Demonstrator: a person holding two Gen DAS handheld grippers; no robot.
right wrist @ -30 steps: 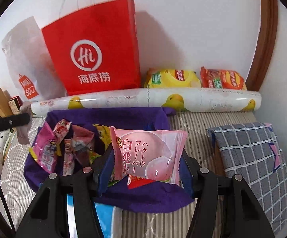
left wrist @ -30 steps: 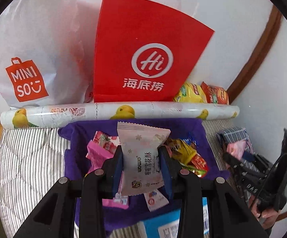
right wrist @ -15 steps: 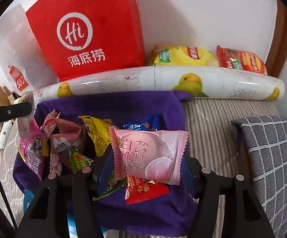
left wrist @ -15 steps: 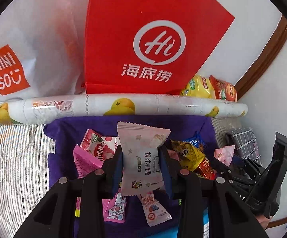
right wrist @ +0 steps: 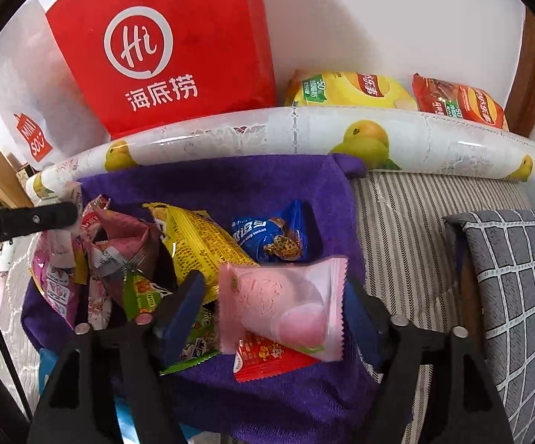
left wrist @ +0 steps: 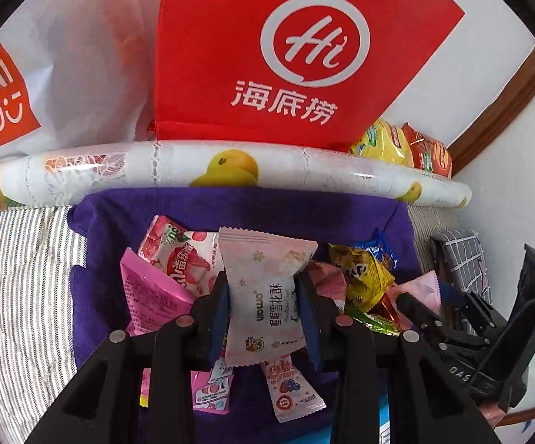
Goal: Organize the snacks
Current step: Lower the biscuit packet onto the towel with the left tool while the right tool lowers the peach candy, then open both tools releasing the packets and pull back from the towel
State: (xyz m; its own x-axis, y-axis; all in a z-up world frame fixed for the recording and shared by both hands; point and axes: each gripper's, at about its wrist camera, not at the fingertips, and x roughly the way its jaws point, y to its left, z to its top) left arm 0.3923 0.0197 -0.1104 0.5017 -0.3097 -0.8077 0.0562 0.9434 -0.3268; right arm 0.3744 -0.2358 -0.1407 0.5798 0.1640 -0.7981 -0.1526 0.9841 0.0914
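Two packets: one clamped left (left wrist: 263, 307), one (right wrist: 282, 307) loose between opening right jaws.

A white wall (right wrist: 397, 18) closes the scene straight ahead of the tool, plain and evenly lit by soft daylight. To the right of the tool a brown wooden trim (right wrist: 532, 74) runs up the wall at the corner. Below and ahead lies a bed surface under a grey-and-white striped sheet (right wrist: 404, 229), which spreads out to the left as well (left wrist: 15, 266). Farther right of the tool sits a grey checked cushion (right wrist: 519, 277) with white grid lines, resting on the striped sheet. At the far left edge a light wooden piece of furniture (right wrist: 2, 177) shows, too cut off to name.
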